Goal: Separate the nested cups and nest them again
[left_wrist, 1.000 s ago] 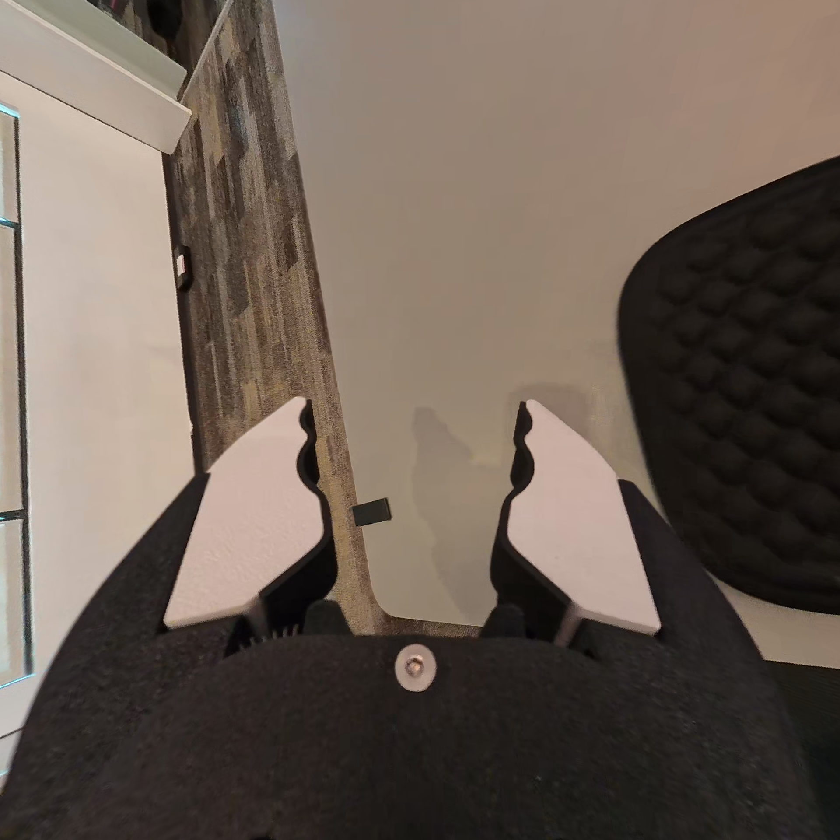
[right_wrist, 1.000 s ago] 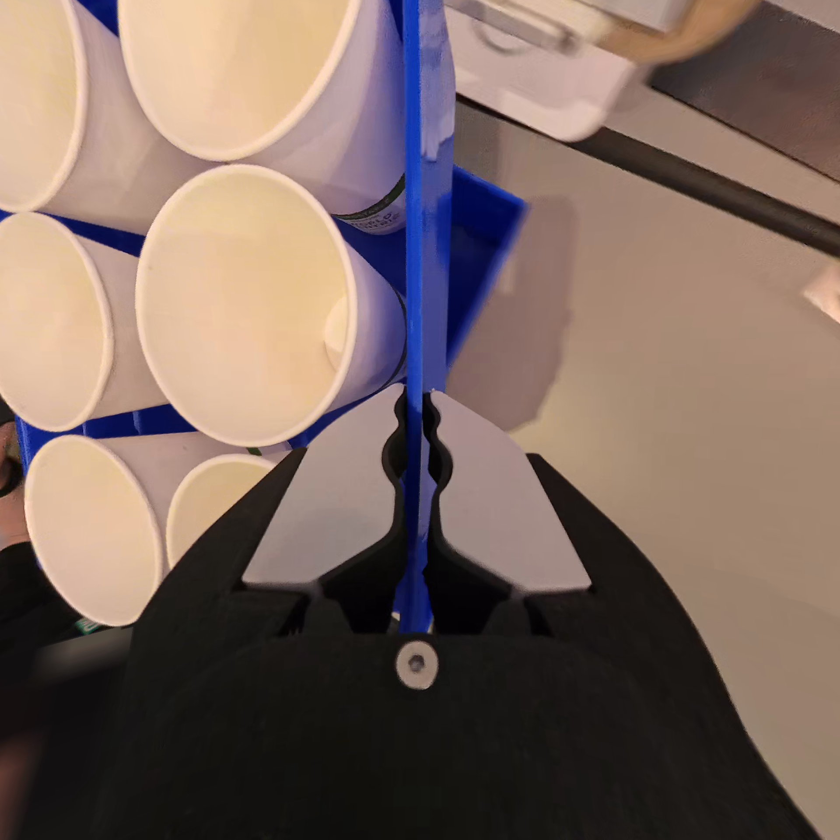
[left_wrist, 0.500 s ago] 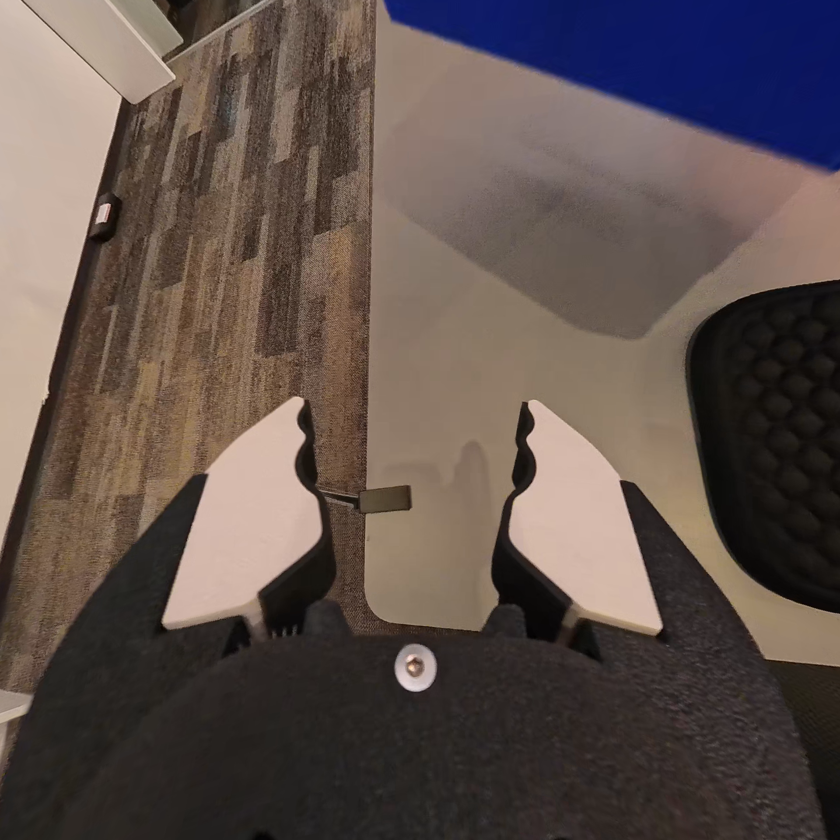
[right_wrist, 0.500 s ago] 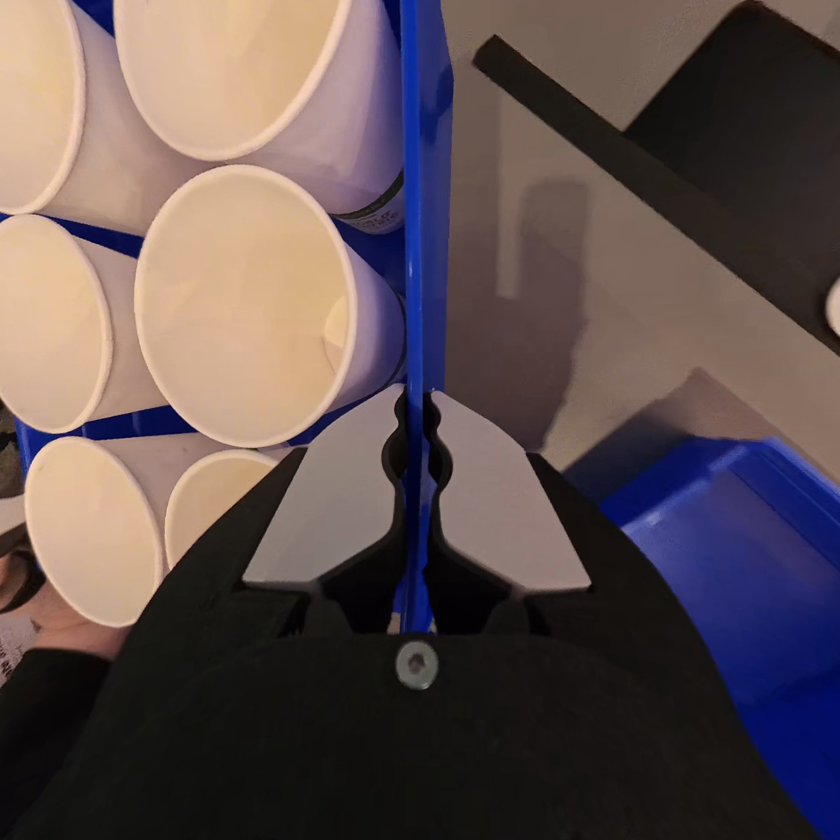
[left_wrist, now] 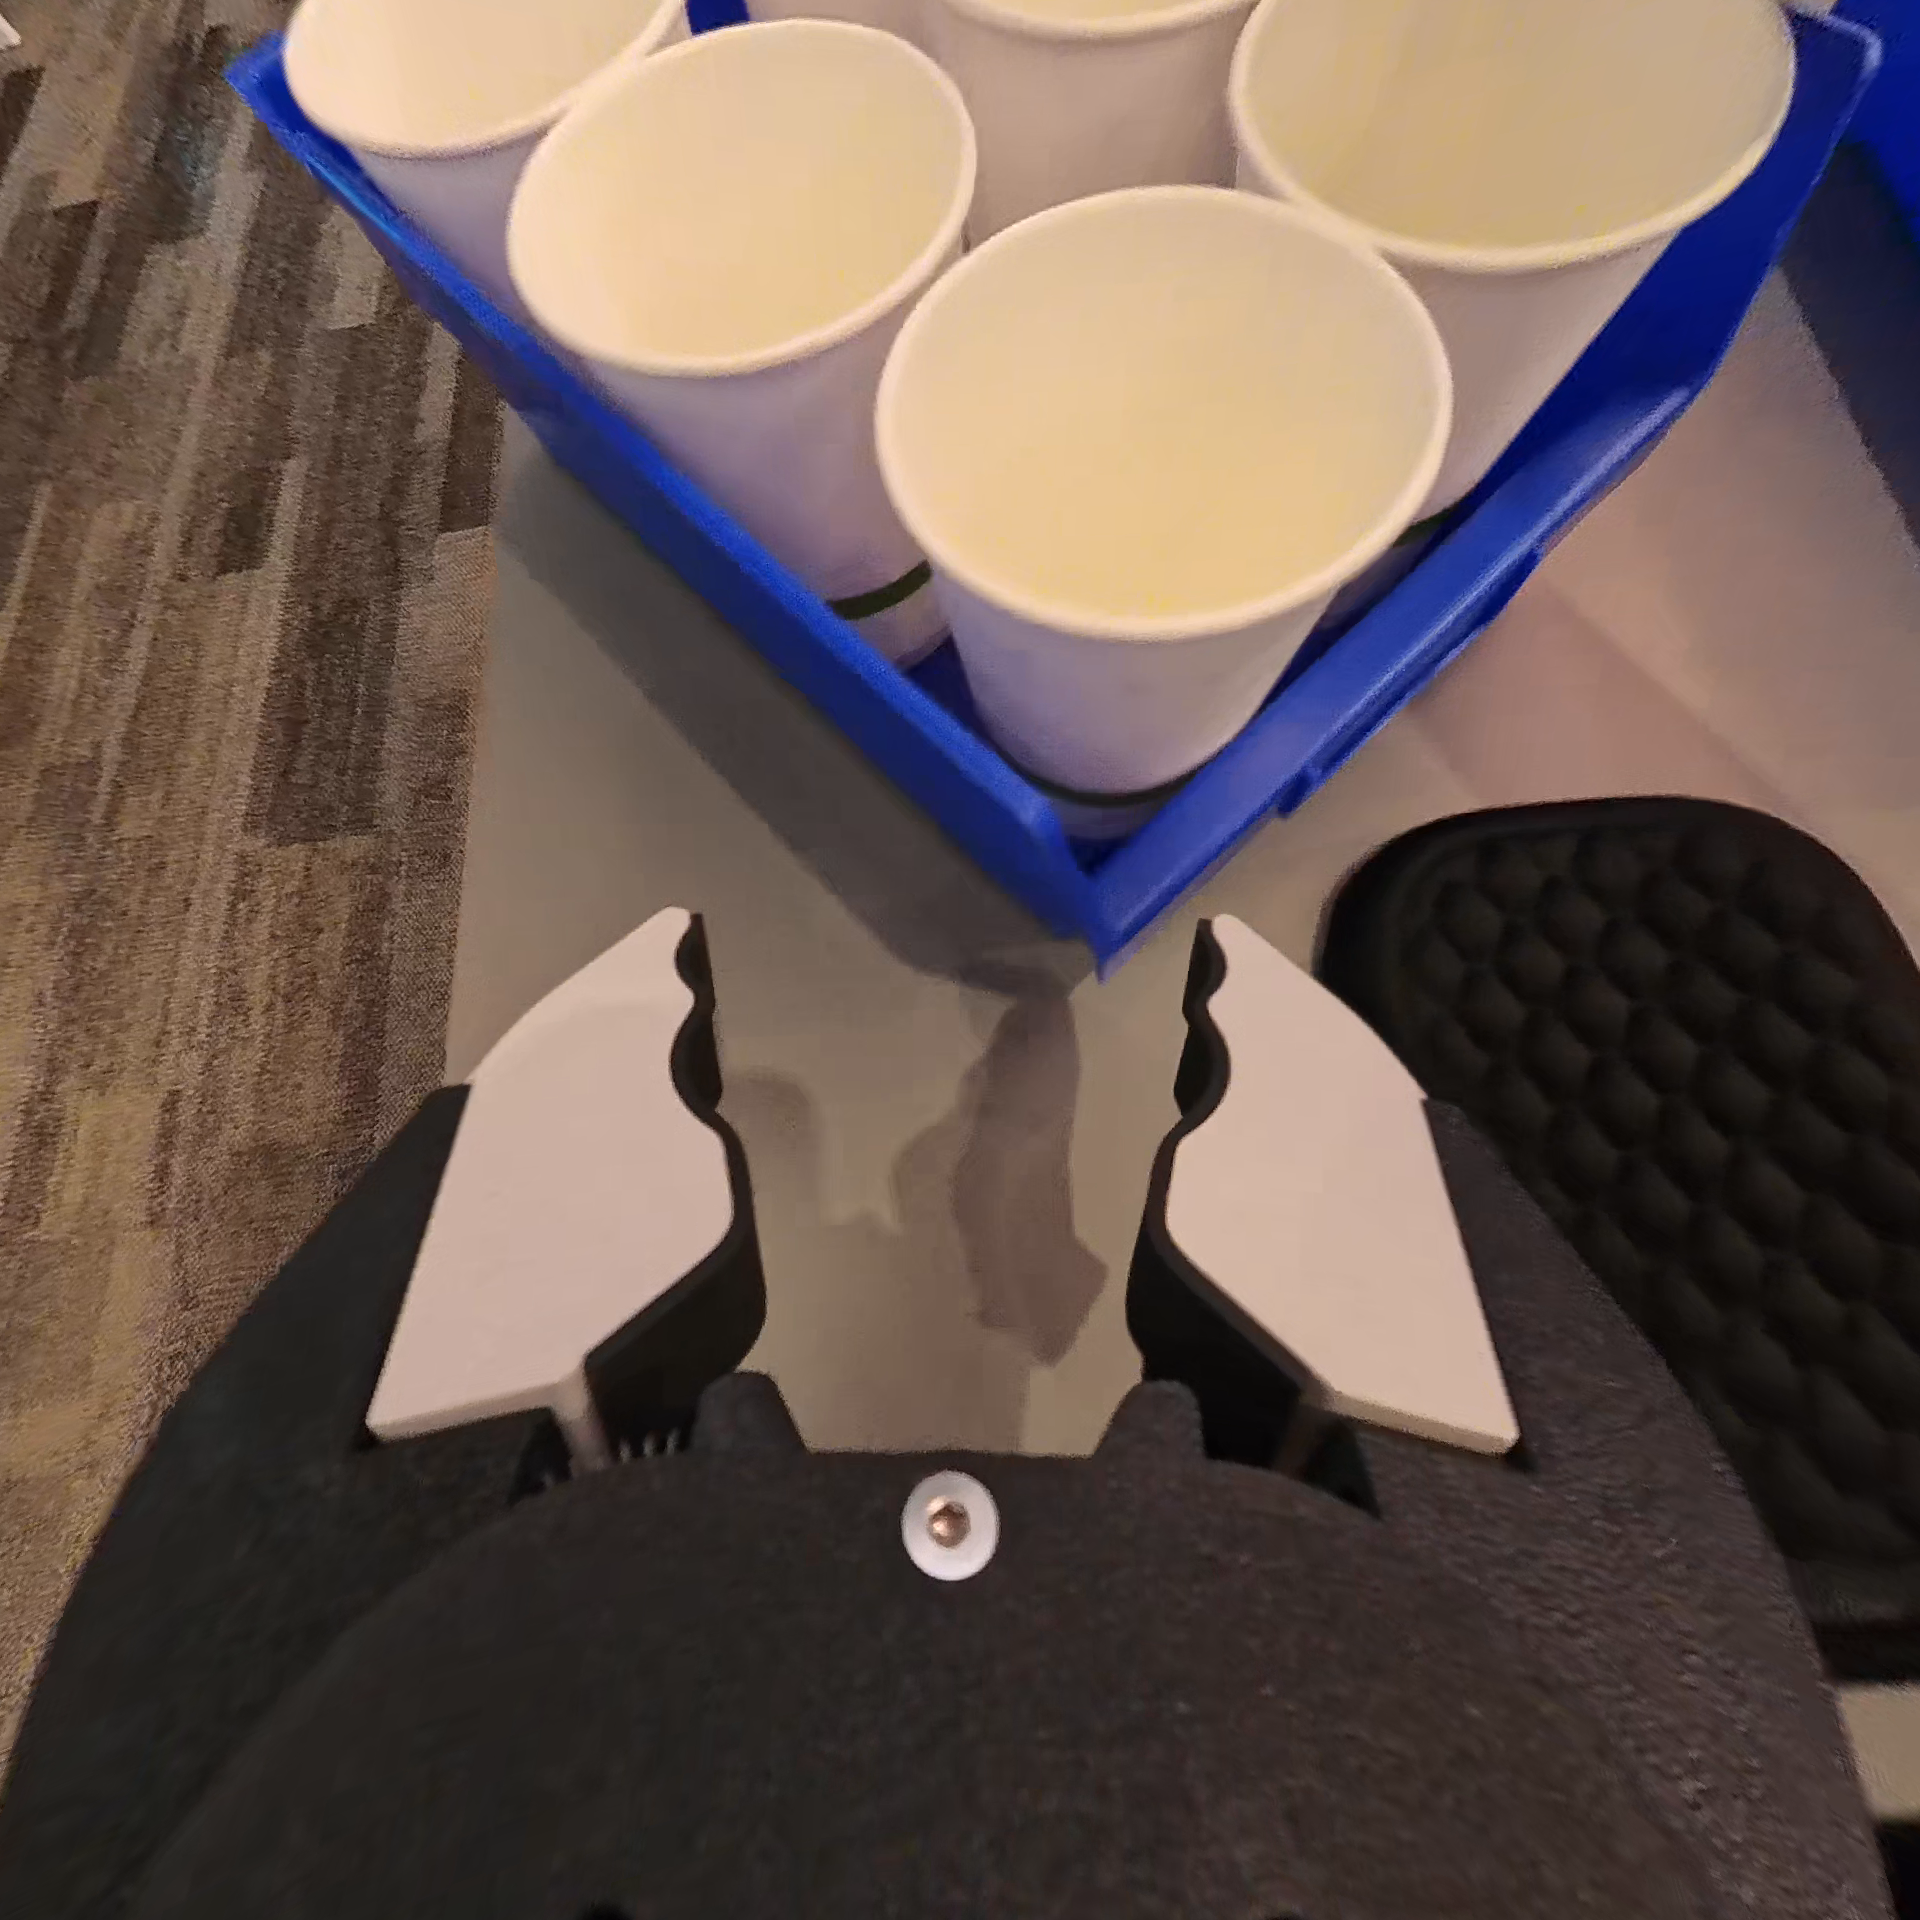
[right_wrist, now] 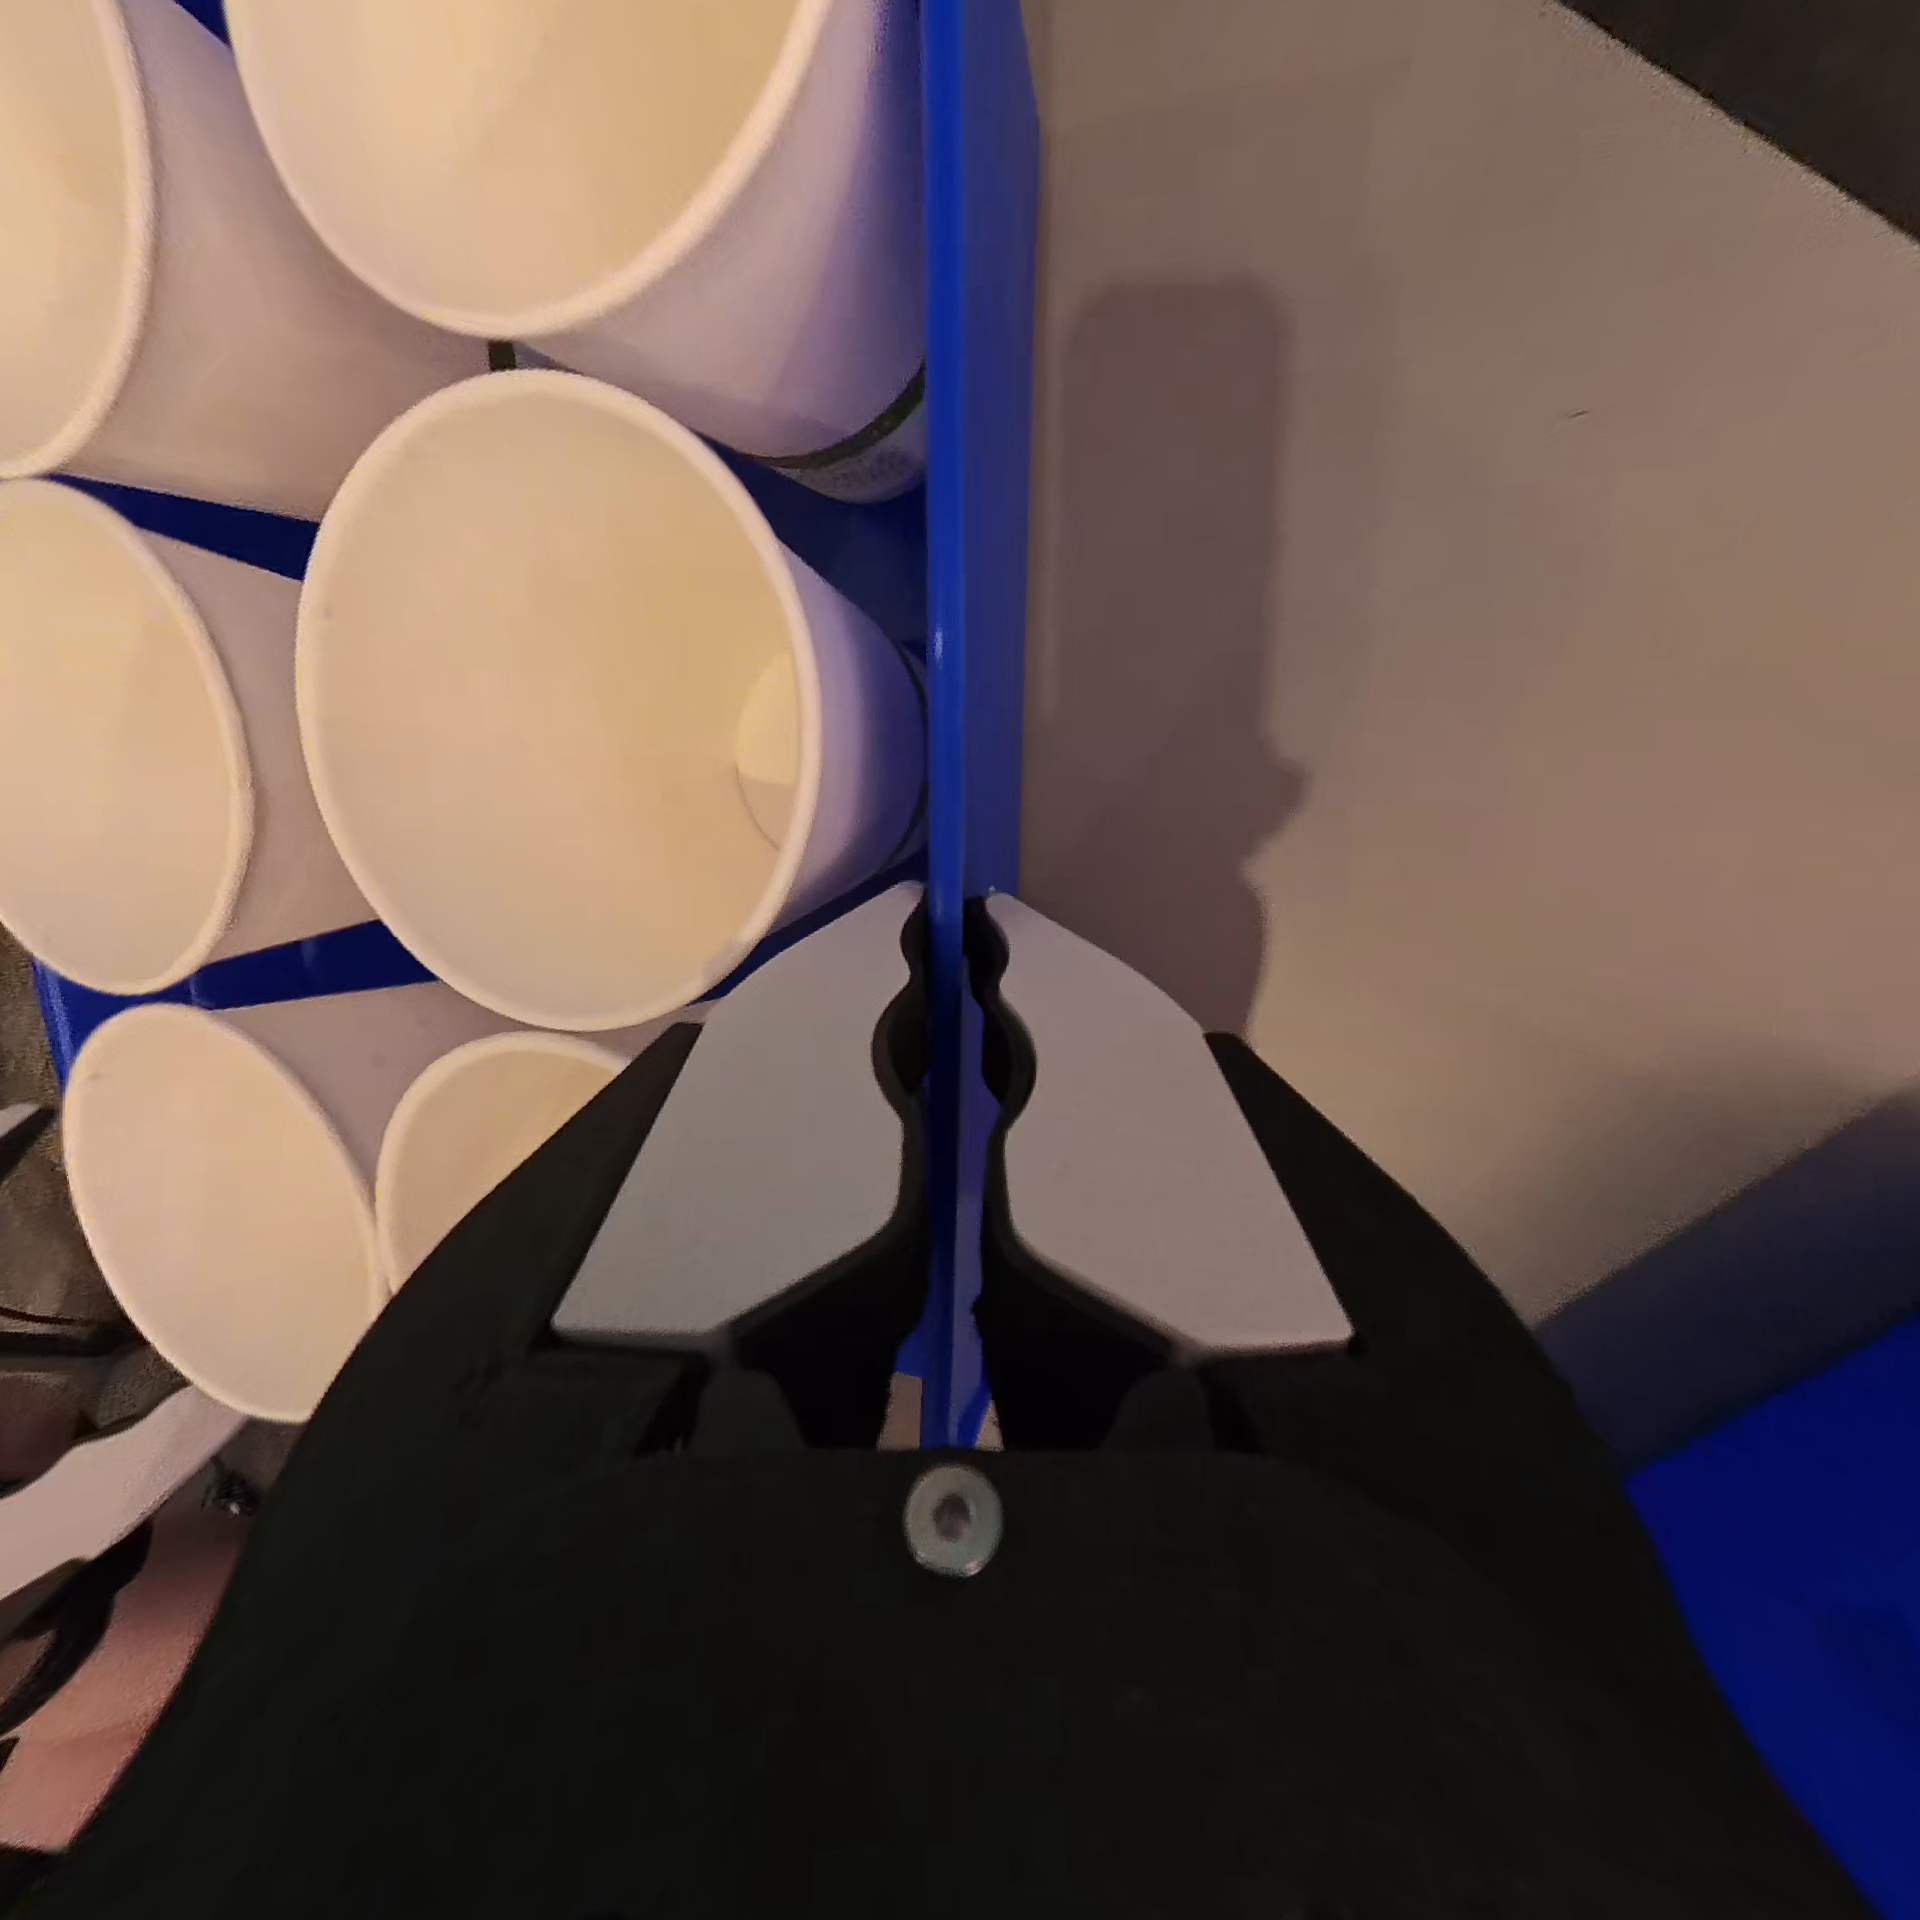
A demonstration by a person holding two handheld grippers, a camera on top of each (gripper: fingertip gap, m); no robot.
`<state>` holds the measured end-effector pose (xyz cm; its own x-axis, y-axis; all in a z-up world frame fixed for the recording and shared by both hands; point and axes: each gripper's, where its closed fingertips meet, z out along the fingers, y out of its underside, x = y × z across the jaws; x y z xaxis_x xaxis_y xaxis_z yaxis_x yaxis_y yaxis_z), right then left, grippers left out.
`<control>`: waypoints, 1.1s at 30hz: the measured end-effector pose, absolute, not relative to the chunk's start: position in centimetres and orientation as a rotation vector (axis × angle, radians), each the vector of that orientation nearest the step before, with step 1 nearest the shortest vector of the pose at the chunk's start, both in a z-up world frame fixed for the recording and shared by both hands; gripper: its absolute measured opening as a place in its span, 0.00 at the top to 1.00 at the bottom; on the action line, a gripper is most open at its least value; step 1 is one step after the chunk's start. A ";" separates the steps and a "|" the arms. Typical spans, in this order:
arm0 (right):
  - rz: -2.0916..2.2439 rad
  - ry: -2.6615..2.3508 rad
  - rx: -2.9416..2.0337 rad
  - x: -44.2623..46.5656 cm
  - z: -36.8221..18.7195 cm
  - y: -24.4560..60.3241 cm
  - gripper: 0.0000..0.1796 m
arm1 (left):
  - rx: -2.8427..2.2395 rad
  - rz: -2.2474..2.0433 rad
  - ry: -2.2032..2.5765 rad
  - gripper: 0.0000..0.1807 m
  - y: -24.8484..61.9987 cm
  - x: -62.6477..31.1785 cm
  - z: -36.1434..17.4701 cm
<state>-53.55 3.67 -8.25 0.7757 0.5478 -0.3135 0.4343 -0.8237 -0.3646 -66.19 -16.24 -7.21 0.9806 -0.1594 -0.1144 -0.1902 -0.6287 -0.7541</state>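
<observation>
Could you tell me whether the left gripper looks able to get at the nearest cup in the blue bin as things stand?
Probably yes. The left gripper is open and empty, and the nearest cup stands upright at the blue bin's near corner with nothing between them. Neighbouring cups crowd its far sides.

No legible writing; the cup bears only blurred small print near its base.
</observation>
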 end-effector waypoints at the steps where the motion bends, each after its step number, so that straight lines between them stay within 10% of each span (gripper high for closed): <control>1: 0.587 -0.777 -2.693 -53.7 -8.2 3.5 0.97 | -2.264 0.061 0.228 0.52 -15.7 -66.3 -7.6; 16: 0.614 -1.146 -2.517 -52.2 -4.8 -0.3 0.93 | -2.301 0.156 0.089 0.59 -12.6 -71.4 -9.9; 27: 0.349 -1.207 -2.278 -42.8 0.4 -0.7 0.94 | -2.305 0.081 0.232 0.94 -11.8 -73.7 -9.9; 33: 0.101 -1.050 -2.345 -31.1 1.6 0.0 0.92 | -2.326 0.066 0.337 0.95 -11.0 -75.8 -10.0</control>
